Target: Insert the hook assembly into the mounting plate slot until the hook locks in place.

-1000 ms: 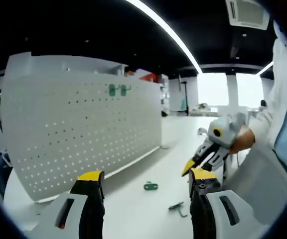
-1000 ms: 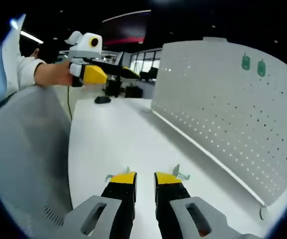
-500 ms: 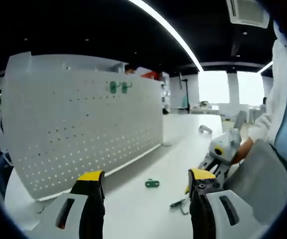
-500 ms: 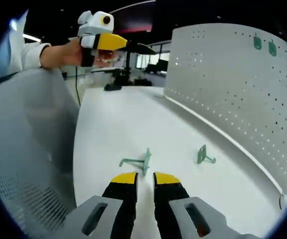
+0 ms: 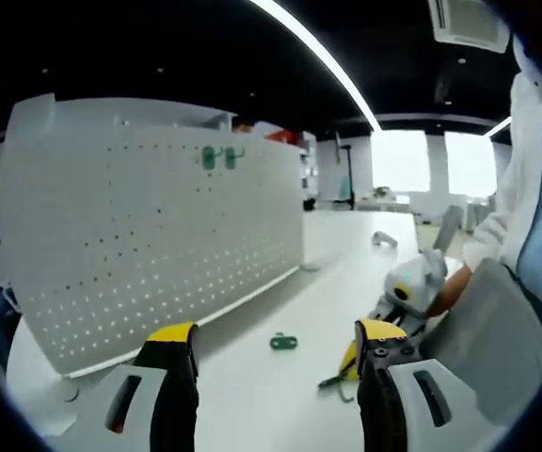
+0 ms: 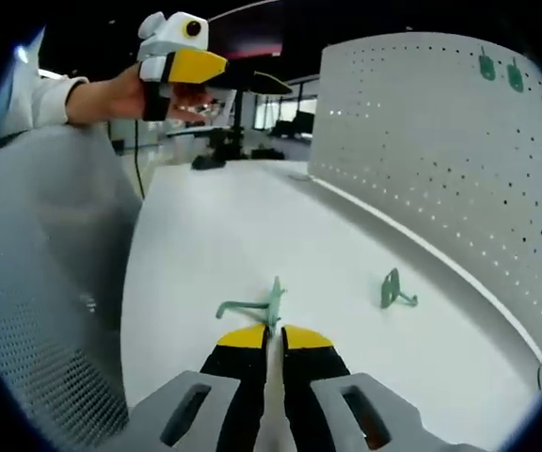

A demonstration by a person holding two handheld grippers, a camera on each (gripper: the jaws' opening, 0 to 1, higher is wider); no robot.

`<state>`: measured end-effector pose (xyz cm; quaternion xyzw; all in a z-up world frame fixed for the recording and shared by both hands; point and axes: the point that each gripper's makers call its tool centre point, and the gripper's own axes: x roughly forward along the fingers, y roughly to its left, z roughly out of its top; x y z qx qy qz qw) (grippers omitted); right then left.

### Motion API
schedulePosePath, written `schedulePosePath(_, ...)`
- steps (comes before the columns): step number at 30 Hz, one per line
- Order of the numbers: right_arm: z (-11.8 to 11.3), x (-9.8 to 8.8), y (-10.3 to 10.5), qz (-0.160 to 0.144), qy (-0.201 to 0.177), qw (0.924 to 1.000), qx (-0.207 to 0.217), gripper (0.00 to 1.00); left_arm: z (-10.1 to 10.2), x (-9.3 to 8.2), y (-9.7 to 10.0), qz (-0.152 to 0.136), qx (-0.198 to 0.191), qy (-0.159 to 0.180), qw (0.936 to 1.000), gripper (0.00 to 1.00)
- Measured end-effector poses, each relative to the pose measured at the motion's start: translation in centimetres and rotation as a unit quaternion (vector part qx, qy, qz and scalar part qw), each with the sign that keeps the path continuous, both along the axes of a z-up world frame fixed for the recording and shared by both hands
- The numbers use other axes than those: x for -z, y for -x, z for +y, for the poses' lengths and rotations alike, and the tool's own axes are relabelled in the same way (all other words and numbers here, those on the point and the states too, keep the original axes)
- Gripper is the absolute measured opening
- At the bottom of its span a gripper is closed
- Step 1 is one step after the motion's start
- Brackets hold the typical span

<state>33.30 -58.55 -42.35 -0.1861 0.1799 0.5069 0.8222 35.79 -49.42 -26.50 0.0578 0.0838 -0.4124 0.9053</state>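
A white pegboard mounting plate (image 5: 149,235) (image 6: 440,160) stands upright on the white table (image 5: 252,400), with two green hooks (image 5: 219,157) (image 6: 499,68) hung near its top. One loose hook assembly (image 6: 257,303) (image 5: 332,381), a green plate on a grey wire, lies right at my right gripper (image 6: 273,337), whose jaws are pinched together on the plate's near edge. A second green hook (image 6: 395,290) (image 5: 282,341) lies closer to the board. My left gripper (image 5: 276,334) is open and held high above the table, also visible as left gripper (image 6: 252,80) in a hand.
The pegboard's foot runs along the table (image 6: 205,235) as a long edge. A person's white sleeve (image 6: 50,94) and grey mesh clothing (image 6: 45,282) fill the near side. Dark equipment (image 6: 219,151) stands at the table's far end.
My right gripper has come down to the loose hook assembly and its jaws have narrowed onto the green plate. My left gripper stays raised and open.
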Motion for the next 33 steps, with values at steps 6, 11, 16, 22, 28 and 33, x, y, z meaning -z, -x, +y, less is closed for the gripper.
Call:
schedulePosePath(6,0.1,-0.1,-0.1,-0.003,-0.002,1.0000,-0.004,0.00,0.0,-0.1,0.0,-0.001,0.000,0.001,1.0000,0.69)
schedulePosePath(11,0.0,-1.0,-0.2,-0.012,-0.003,0.9999,-0.003,0.00,0.0,-0.2,0.1,-0.002,0.001,0.002,1.0000,0.69)
schedulePosePath(16,0.2,-1.7,-0.2,-0.021,-0.001,0.9998,-0.006,0.00,-0.1,-0.4,0.2,-0.004,0.003,0.001,1.0000,0.69)
schedulePosePath(22,0.4,-2.4,-0.6,-0.031,0.001,0.9995,-0.009,0.00,0.0,-0.6,0.2,-0.007,0.003,0.003,1.0000,0.69)
schedulePosePath(28,0.7,-2.8,-1.3,-0.040,0.008,0.9991,-0.011,0.00,0.0,-0.7,0.2,-0.008,0.004,0.003,1.0000,0.68)
schedulePosePath(33,1.0,-3.0,-1.6,-0.060,0.028,0.9976,-0.021,0.00,-0.1,-0.7,0.3,-0.009,0.006,0.002,0.9999,0.68)
